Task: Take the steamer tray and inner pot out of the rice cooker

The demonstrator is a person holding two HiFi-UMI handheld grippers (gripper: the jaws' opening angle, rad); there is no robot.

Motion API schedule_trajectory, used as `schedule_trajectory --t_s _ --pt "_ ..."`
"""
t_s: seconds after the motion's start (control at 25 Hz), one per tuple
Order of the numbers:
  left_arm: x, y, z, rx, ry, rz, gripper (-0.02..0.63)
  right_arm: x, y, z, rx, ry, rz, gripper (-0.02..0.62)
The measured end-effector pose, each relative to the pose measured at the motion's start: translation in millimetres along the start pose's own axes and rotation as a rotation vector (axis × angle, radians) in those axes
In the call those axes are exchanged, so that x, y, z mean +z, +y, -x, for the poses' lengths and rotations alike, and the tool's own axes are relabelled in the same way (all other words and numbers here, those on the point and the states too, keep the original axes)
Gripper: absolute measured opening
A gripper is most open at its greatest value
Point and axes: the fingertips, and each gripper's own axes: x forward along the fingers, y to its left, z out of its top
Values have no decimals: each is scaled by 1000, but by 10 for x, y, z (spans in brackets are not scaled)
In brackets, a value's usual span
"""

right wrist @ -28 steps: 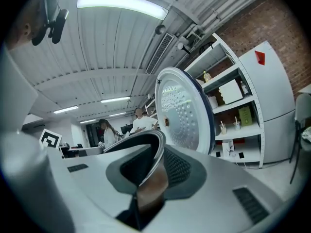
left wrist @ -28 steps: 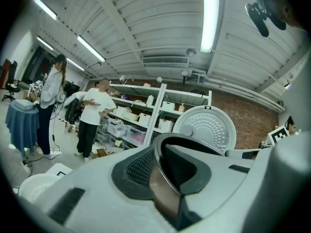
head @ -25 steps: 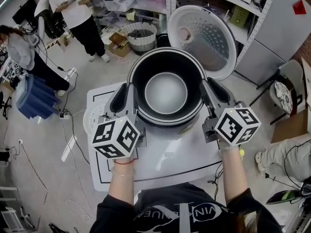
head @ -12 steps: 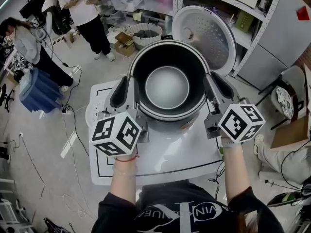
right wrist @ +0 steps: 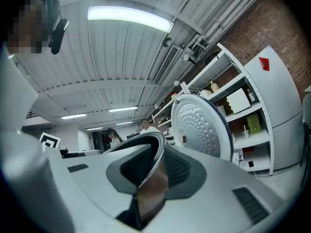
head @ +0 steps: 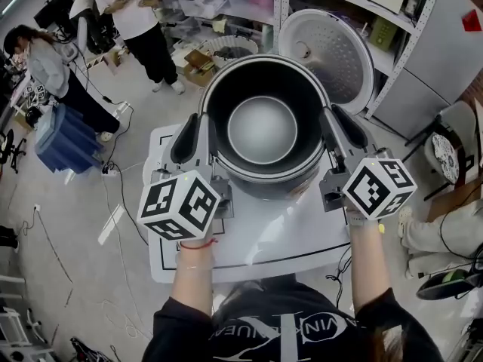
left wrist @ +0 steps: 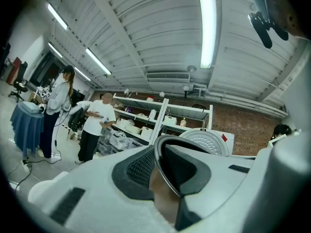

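- Left tongs (head: 195, 136) clenched on the left rim of the inner pot (head: 226, 89), with the rim pinched between the pads.
- Inner pot held level over the far half of the white table (head: 256, 240); empty and dark inside.
- Right tongs (head: 337, 133) clenched on the right rim.
- Open cooker lid (head: 332, 51) stands beyond the table's far right corner.

The inner pot (head: 263, 130) filled the gap between the left hand-held gripper (head: 201, 130) and the right hand-held gripper (head: 329, 127), which were clamped on its rim at 9 and 3 o'clock. The raised lid (head: 326, 55) stood close behind at 1 o'clock, with shelves (head: 281, 6) beyond at 12. Bare bench (head: 260, 236) lay open at 6 o'clock. One person (head: 53, 70) at 10 o'clock and a second person (head: 139, 21) at 11 stood well apart.
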Motion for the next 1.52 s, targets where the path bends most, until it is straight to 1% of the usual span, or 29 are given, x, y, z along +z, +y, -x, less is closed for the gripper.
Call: schedule_trajectory --t_s 0.32,0.6,0.88,1.08,1.2,1.52 --pt "168 84 169 -3 -41 21 60 130 252 5 26 -33 13 74" --pt "417 276 479 25 -78 19 60 130 640 -22 73 -33 2 75" --pt "487 621 959 82 -83 22 60 -102 1125 -35 126 1 -16 75" --pt "475 940 1309 135 -70 29 58 -366 1476 -82 168 38 -44 75" --pt "432 1116 1512 161 -56 42 59 -532 1667 -79 189 61 -68 75" --pt "212 1484 1981 221 -11 59 58 -990 2042 -14 213 133 -81 75"
